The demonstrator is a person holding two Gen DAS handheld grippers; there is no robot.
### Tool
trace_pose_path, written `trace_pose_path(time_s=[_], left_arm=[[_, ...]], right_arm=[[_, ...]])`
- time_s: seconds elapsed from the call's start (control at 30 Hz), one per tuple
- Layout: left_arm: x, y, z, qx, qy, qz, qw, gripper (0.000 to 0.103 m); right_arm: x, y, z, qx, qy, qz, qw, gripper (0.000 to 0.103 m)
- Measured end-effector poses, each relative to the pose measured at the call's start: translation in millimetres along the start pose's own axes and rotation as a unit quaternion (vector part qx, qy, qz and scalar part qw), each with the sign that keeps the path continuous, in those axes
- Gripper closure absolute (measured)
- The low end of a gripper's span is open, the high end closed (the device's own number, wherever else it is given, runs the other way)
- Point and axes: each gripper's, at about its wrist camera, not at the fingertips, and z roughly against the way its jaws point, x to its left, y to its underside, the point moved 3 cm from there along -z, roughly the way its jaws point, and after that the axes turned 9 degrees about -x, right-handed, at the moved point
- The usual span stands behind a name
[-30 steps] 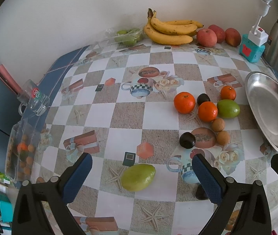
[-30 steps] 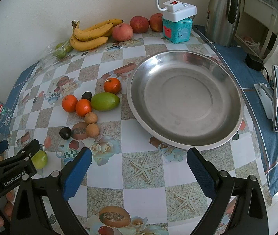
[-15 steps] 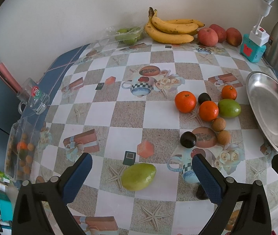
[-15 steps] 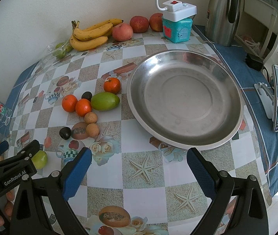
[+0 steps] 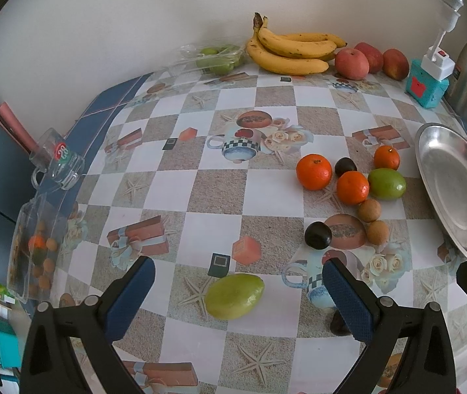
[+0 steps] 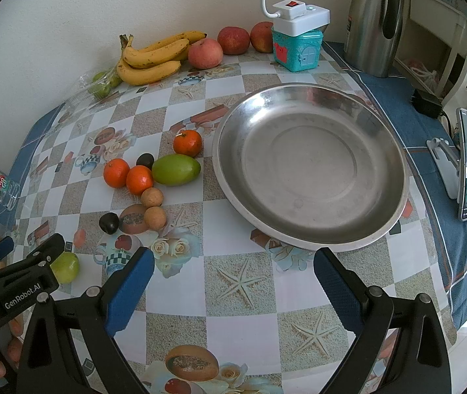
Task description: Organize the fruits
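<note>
A glossy plastic tablecloth (image 6: 233,282) in a grey-and-white check, printed with starfish, teacups and roses, covers the table. On its right side sits a wide, round, shallow steel dish (image 6: 310,167), dull and scuffed inside, with nothing in it. At the back by the wall lie a curved bunch of yellow bananas (image 5: 294,52), speckled brown, and three smooth red apples (image 5: 351,62); beside them stands a teal plastic box (image 6: 297,49) with a white switch unit on top, then a brushed steel flask (image 6: 373,23).

Just left of the dish is a loose cluster of fruit: a smooth oval green mango (image 6: 176,169), three dimpled round tangerines (image 6: 140,180), two matt tan longan-like balls (image 6: 154,218) and two small dark plums (image 6: 108,223). Well apart from that cluster, near the front, lies a second green mango (image 5: 234,295) with faintly ridged sides.

The left gripper (image 5: 235,290) is spread wide, its blue textured pads on either side of this mango with clear gaps, touching nothing. The right gripper (image 6: 232,282) is equally wide apart and empty, hovering over bare cloth just in front of the dish rim
</note>
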Motion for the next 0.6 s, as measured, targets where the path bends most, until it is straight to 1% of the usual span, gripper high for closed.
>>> trace_pose_path(time_s=[0.33, 0.6], left_arm=[[0.0, -0.4, 0.1, 0.000, 0.001, 0.001, 1.0000, 0.000], [1.5, -1.5, 0.7, 0.000, 0.008, 0.008, 0.9999, 0.000]], right_arm=[[-0.3, 1.3, -1.0, 0.002, 0.000, -0.001, 1.000, 0.005], [1.6, 2.4, -3.9, 0.011, 0.005, 0.006, 1.000, 0.005]])
